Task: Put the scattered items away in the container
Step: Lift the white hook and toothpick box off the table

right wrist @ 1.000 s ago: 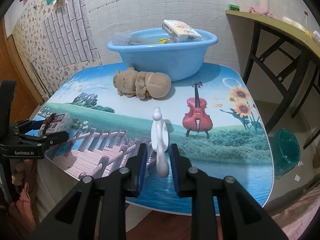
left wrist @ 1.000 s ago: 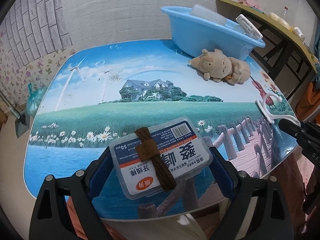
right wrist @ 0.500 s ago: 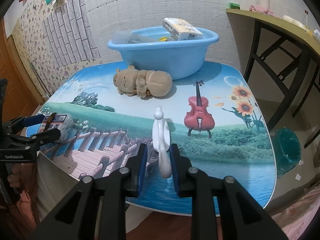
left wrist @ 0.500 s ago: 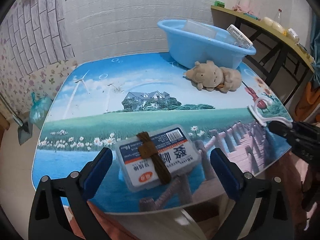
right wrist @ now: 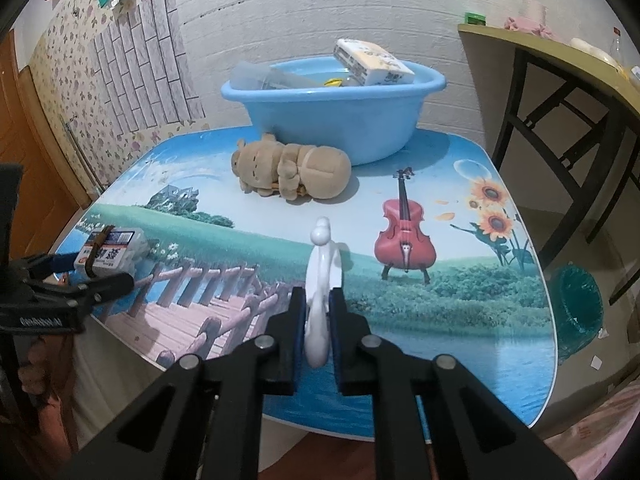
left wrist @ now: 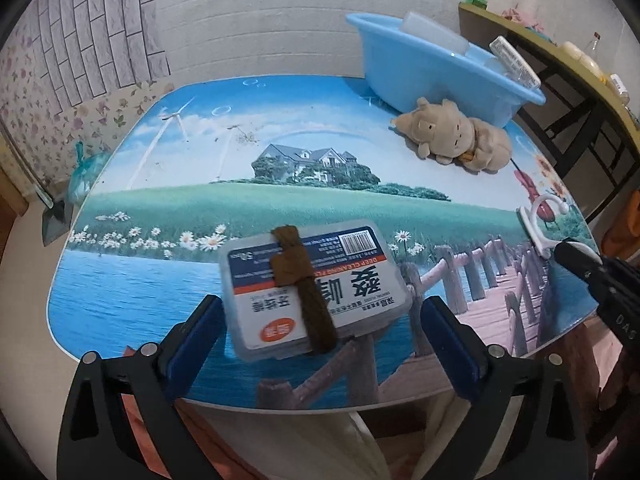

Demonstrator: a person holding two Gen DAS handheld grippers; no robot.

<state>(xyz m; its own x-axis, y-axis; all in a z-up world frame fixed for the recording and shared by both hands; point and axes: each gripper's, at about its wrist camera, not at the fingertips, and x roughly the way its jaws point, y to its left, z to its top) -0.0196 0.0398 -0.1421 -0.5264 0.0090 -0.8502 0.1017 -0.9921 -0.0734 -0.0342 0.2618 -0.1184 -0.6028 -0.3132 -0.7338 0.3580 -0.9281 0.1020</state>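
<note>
Left tool [left wrist: 316, 344] open astride floss box [left wrist: 314, 286]; right tool [right wrist: 318, 334] clamps white hook [right wrist: 320, 280]; only right view shows basin [right wrist: 332, 120] contents.

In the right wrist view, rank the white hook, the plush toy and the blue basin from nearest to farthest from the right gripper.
1. white hook: clamped in the right gripper, at the table's near edge.
2. plush toy: mid-table, slightly left.
3. blue basin: at the table's far edge, by the wall.

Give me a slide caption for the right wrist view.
Right claw grips a white hook above the table edge; plush toy lies before the blue basin.
</note>
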